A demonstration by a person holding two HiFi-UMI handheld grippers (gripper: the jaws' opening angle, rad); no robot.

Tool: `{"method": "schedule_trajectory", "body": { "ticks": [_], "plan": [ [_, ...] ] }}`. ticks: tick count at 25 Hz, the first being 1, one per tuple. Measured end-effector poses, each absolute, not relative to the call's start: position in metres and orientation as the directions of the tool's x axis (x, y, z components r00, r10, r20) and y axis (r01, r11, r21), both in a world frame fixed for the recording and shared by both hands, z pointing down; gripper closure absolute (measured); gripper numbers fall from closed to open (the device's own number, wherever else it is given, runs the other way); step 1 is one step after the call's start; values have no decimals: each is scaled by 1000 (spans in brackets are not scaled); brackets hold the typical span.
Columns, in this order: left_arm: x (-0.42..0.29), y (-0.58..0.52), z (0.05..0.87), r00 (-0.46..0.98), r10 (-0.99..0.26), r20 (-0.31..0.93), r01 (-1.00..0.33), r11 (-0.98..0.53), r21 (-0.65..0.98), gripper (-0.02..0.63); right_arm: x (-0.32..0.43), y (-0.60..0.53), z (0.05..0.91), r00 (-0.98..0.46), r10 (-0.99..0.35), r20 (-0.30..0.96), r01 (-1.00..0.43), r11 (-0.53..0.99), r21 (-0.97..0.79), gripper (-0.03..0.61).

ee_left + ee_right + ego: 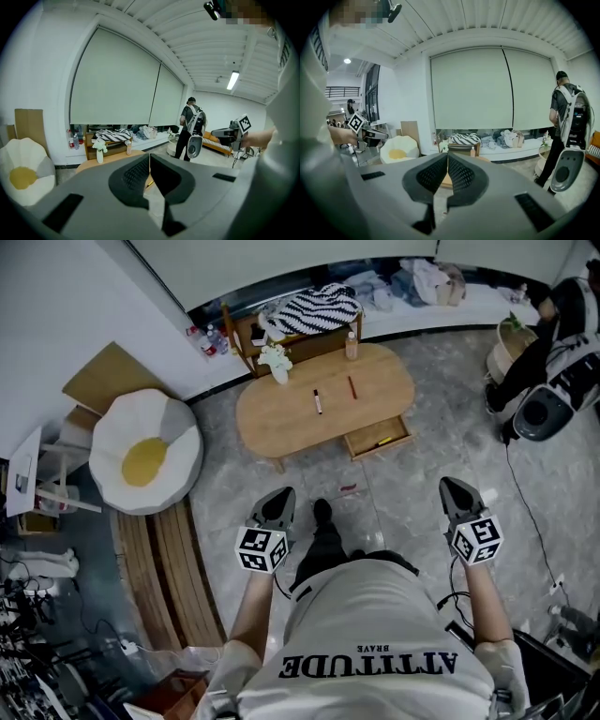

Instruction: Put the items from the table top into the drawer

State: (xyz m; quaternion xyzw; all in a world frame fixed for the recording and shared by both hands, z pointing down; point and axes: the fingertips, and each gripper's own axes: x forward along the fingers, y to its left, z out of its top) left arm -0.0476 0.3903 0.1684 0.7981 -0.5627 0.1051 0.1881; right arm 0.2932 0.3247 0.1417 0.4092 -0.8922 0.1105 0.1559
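A low oval wooden desk [281, 420] stood on the grey stone floor [412, 498], well ahead of the person, with bare floor between them. To its left lay a big cushion [145, 451] shaped like a fried egg, and wooden planks [173, 568] lay near it. Just behind the desk stood a wooden rack [246, 338] draped with a black-and-white striped cloth [319, 307], and past that ran a white ledge [478, 304] heaped with clothes. At the far right a second person [548, 343] in dark clothes wore a bulky backpack rig. A small red thing [349, 488] lay on the floor in front of the desk, too small to tell what it was.

On the desk, a white vase [277, 362] of pale flowers stood at the back left edge and a small bottle [352, 345] at the back edge. A black pen [318, 401] and a red pen [352, 387] lay near the middle, close by but apart. The drawer [364, 442] at the desk's front right stood pulled open, with a yellow thing [384, 441] lying inside.

The left tool [278, 502] and right tool [457, 491] were held out on either side of the person's body, both well short of the desk. Each had its jaws together with nothing between them.
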Motion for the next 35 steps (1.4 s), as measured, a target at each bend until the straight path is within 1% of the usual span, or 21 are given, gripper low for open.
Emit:
{"method": "schedule_trajectory", "body": {
  "ticks": [10,20,26,35],
  "plan": [
    [-98,306,177,395,-826,402,-918,-337,208,591,246,254,154,-548,-710,442,-809,585,-63,557],
    [-153,218,190,459,-775,433,-888,-408,212,591,196,188,167,-475,-736,482,-851,524,-37,558],
    [-178,176,191,483,-765,425,-875,-436,211,591,164,160,168,-467,-733,493,-848,529,-18,557],
    [-196,143,198,503,-752,427,-864,-445,235,591,138,134,165,-462,-729,504,-846,534,-4,557]
  ]
}}
